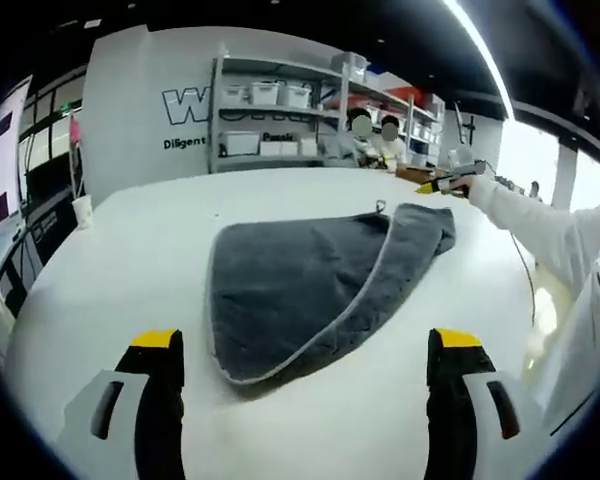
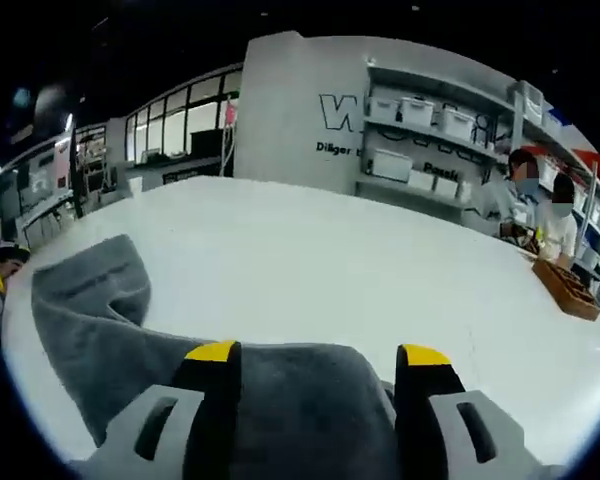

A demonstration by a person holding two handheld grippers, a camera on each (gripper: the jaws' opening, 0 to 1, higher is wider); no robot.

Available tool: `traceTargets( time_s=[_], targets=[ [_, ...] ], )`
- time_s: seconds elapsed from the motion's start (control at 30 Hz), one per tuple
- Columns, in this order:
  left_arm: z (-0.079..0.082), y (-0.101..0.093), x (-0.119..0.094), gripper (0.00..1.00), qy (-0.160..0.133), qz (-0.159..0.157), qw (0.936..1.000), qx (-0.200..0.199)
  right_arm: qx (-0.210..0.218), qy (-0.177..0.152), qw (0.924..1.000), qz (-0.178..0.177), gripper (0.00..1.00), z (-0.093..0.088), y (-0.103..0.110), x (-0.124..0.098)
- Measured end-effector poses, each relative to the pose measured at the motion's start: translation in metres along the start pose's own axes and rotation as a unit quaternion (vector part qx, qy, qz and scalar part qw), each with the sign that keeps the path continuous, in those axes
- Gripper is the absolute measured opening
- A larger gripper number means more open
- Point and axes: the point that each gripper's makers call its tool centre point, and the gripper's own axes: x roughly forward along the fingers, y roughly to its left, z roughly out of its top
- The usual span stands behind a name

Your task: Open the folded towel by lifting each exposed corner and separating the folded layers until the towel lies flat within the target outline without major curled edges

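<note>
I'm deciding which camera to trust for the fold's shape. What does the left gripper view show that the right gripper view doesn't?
Left gripper view: the whole folded grey towel with its pale hem, a hanging loop at its far edge, a white cup, and the open left gripper short of the cloth.

Right gripper view: the open right gripper over the towel, and a wooden tray.

Both: white table, shelving.

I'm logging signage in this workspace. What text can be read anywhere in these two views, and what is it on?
"W": large outlined letter on the grey back wall, cut off by the metal shelving unit.
"Diligent": small dark print below it, partly hidden.
Dark lettering behind the shelves: too blurred to read.
Grey folded towel: no legible text.
</note>
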Motion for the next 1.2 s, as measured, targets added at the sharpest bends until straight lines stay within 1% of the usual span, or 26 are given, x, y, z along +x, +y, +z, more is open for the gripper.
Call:
traceTargets(
  time_s=[0.13,0.2,0.27,0.37,0.5,0.7,0.73,0.8,0.93,1.03,1.1,1.2],
  targets=[
    [-0.002,0.003,0.002,0.99,0.005,0.002,1.0000,-0.004,-0.001,0.019,0.9998,-0.003,0.53,-0.012,-0.001,0.018],
    [-0.002,0.003,0.003,0.99,0.007,0.000,1.0000,-0.006,0.006,0.023,0.9997,0.004,0.46,-0.017,-0.001,0.027],
    [-0.002,0.003,0.006,0.99,0.009,-0.002,0.9999,-0.006,0.016,0.024,0.9996,0.003,0.41,-0.019,-0.002,0.032],
    [-0.001,0.001,0.008,0.99,0.011,-0.005,0.9999,-0.006,0.020,0.025,0.9994,-0.008,0.36,-0.022,-0.007,0.036],
    [-0.001,-0.001,0.012,0.98,0.011,-0.010,0.9999,-0.007,0.020,0.034,0.9990,-0.019,0.25,-0.029,-0.012,0.040],
    [-0.005,-0.004,0.016,0.97,0.021,-0.017,0.9996,-0.006,0.025,0.046,0.9983,-0.024,0.16,-0.041,-0.016,0.047],
    [-0.004,-0.004,0.016,0.97,0.020,-0.017,0.9996,-0.006,0.026,0.047,0.9983,-0.024,0.13,-0.041,-0.017,0.047],
    [-0.004,-0.004,0.016,0.97,0.019,-0.017,0.9997,-0.007,0.035,0.043,0.9983,-0.019,0.09,-0.042,-0.015,0.050],
    [-0.004,-0.003,0.015,0.97,0.019,-0.016,0.9996,-0.008,0.046,0.040,0.9979,-0.020,0.01,-0.041,-0.016,0.050],
    [-0.004,-0.002,0.014,0.97,0.018,-0.015,0.9997,-0.011,0.053,0.036,0.9977,-0.020,0.00,-0.041,-0.011,0.043],
    [-0.004,-0.002,0.013,0.96,0.016,-0.014,0.9997,-0.011,0.057,0.026,0.9979,-0.018,0.00,-0.036,-0.012,0.040],
    [-0.004,-0.003,0.012,0.96,0.013,-0.015,0.9997,-0.012,0.052,0.017,0.9983,-0.018,0.00,-0.032,-0.010,0.033]
  ],
)
